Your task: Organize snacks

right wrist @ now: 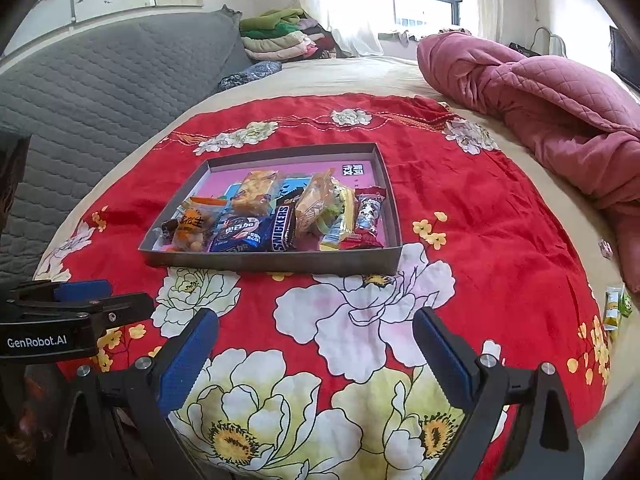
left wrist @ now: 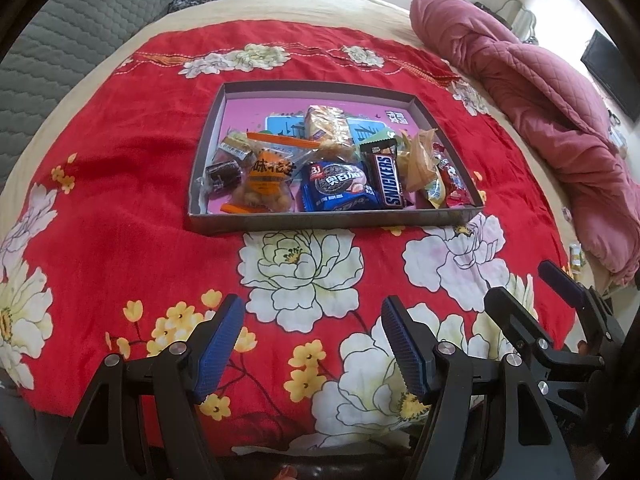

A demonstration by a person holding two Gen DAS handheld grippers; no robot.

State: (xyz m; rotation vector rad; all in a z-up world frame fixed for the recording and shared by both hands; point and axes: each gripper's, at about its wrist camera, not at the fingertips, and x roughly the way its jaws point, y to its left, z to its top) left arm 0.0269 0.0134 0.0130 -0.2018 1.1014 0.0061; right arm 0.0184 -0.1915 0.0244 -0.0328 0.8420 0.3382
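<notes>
1. Now, the left gripper [left wrist: 312, 344] hovers over the red floral blanket [left wrist: 120, 208], jaws parted, empty.
2. Ahead, the shallow box [left wrist: 320, 222] holds the snacks: peanut bag [left wrist: 266, 184], blue cookie pack [left wrist: 340, 188], Snickers bar [left wrist: 388, 180].
3. The right gripper [right wrist: 316, 356] stands wide open, nothing between its pads.

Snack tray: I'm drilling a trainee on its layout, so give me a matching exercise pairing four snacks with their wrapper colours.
Things:
1. Snickers bar
2. cookie pack
3. peanut bag
4. candy at the tray's right edge

Colours:
A. blue
B. red
C. brown
D. orange and clear

Pairs: 1-C, 2-A, 3-D, 4-B
</notes>
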